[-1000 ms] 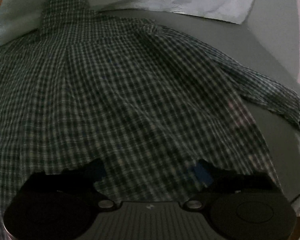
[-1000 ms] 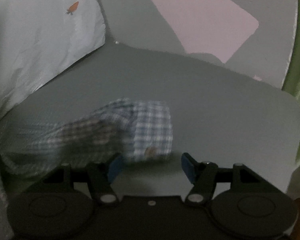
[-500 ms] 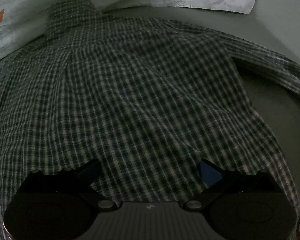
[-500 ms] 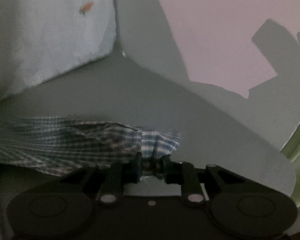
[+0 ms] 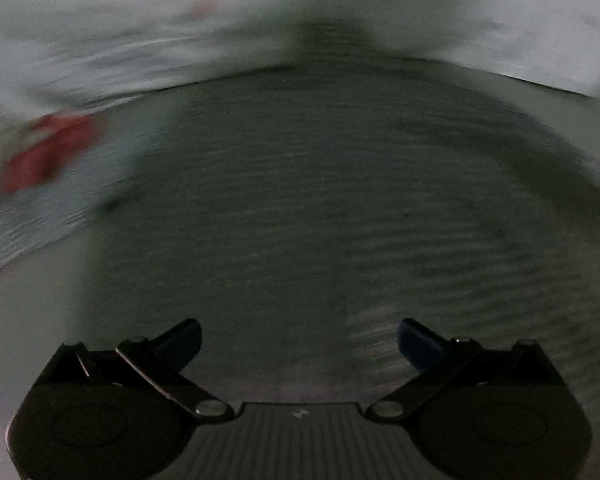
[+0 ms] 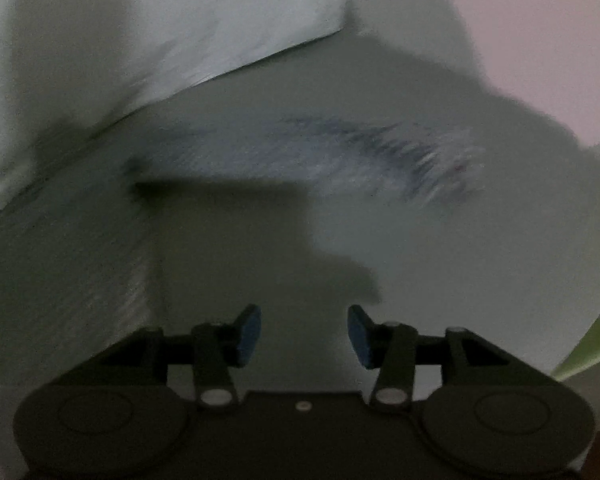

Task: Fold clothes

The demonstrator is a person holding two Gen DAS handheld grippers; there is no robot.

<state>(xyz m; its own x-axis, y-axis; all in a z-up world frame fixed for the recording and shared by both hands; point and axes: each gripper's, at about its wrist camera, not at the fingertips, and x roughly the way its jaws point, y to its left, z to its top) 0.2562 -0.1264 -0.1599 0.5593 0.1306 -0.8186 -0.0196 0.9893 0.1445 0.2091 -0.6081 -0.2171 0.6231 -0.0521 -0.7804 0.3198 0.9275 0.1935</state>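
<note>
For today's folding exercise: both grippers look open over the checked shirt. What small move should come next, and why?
Probably bring the right gripper forward to the sleeve. Its jaws stand open and empty, the sleeve lies stretched out ahead, and the left gripper, also open, hovers over the shirt body.

Checked shirt (image 5: 320, 208) is spread flat over the grey surface, filling most of my left view, really blurry. Its sleeve (image 6: 380, 152) stretches out sideways, cuff end rightmost.
</note>
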